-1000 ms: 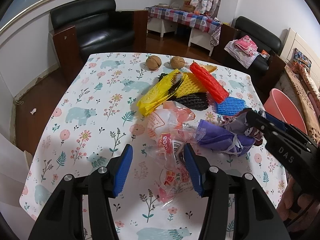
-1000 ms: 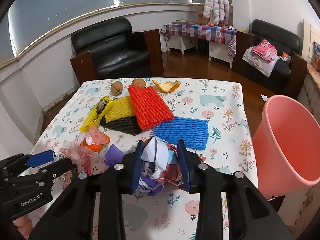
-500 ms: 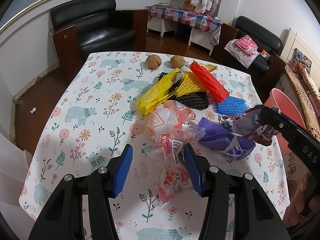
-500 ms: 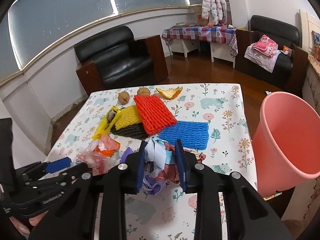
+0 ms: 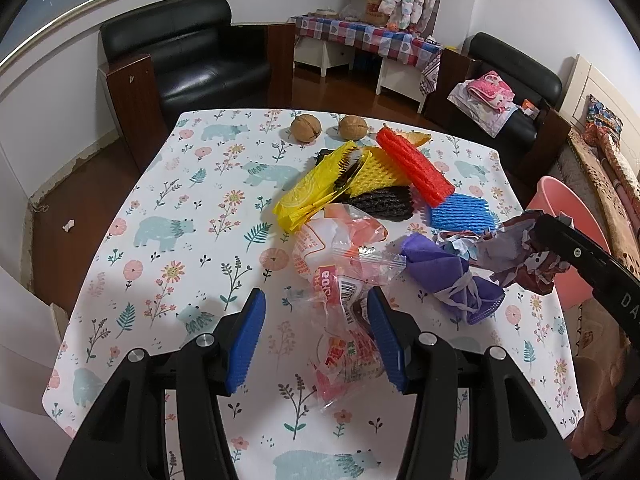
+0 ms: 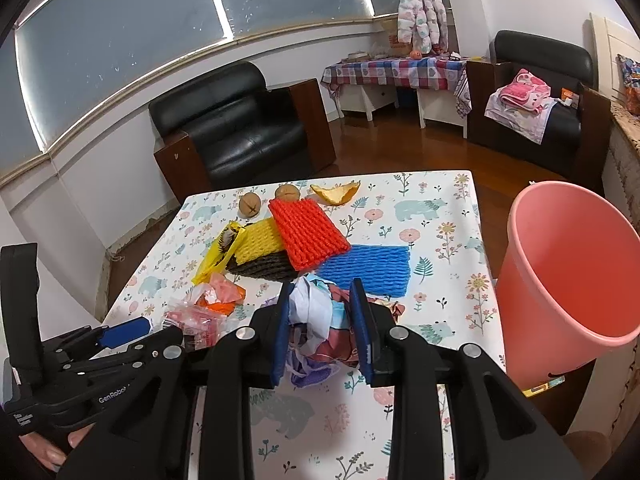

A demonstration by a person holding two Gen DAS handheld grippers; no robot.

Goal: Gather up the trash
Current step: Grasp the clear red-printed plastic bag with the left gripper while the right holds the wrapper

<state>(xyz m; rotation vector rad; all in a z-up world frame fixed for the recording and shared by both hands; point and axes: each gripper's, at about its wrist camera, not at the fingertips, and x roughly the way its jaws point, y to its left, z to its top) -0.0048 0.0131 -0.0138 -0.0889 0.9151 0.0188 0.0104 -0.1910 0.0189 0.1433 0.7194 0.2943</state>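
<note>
Two grippers work over a white tablecloth-covered table (image 5: pixel 168 216) printed with bears and flowers, and a tall pink plastic bin (image 6: pixel 568 280) stands just off its edge, on the right side in the right wrist view. Near the middle of the table lies a loose heap of foam fruit nets: a red one (image 6: pixel 306 234) on top, a blue one (image 6: pixel 366 266) beside it, a yellow one (image 6: pixel 260 238) and a black one (image 6: pixel 262 268) beneath, with a yellow plastic wrapper (image 5: pixel 314 194) along their left.

The right gripper (image 6: pixel 323 330) has its blue pads pressed onto a crumpled bundle of white, purple and maroon paper and cloth scraps (image 6: pixel 316 328), which hangs clear of the tablecloth in the left wrist view. From this gripper the bin's open mouth lies to the right and slightly ahead, near, with nothing between them; I judge the coming move to be a short swing rightward until the bundle is over the rim. The right hand is plainly the nearer one to the bin.

The left gripper (image 5: pixel 316 338) stands wide open, low over the table, holding nothing; a clear plastic snack wrapper with red print (image 5: pixel 340 312) lies flat between its fingers, its long axis running roughly along them.

Two walnuts (image 5: pixel 306 129) and a piece of orange peel (image 6: pixel 335 193) sit at the far edge.
</note>
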